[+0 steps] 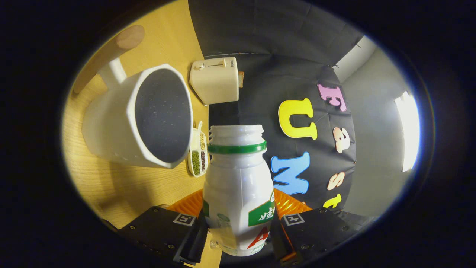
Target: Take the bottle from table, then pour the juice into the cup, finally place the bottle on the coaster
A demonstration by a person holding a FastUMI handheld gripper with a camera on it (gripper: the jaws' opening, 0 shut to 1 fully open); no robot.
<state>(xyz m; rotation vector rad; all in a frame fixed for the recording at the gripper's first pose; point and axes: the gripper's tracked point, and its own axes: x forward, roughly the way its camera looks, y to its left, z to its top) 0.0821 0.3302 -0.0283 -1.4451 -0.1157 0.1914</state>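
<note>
Jaws (238, 232): closed on the bottle (238, 190), one finger pressing each side of its lower body; opening no wider than the bottle.

Bottle: white plastic, green ring below the threaded neck, cap off, mouth open. Held between the jaws, neck pointing ahead and away from them. Green and red label patches on the lower body.

Cup (139, 115): white mug, dark speckled inside, handle on its far side. Ahead of the jaws and to the left of the bottle, apart from it; its mouth faces the camera. The view is rolled, so the desk runs up the left side.

Desk (111, 186): pale wood grain, warm light, soft shadows under the cup.

Dish (198, 152): small white divided tray, green and dark grains in separate compartments; just beyond the cup's rim, left of the bottle neck.

Toaster (215, 80): cream, lever and dial on its facing side, a slice showing at one end; well beyond the jaws, at the desk's far edge against the wall.

Coaster (126, 39): round wooden disc, far beyond the cup, near its handle.

Orange ribbed surface (288, 206): directly behind the bottle, between the fingers; what it belongs to cannot be told.

Room: black cloth wall (267, 33) behind the desk; grey wall (372, 149) beyond it with a bright light panel (409, 130).
</note>
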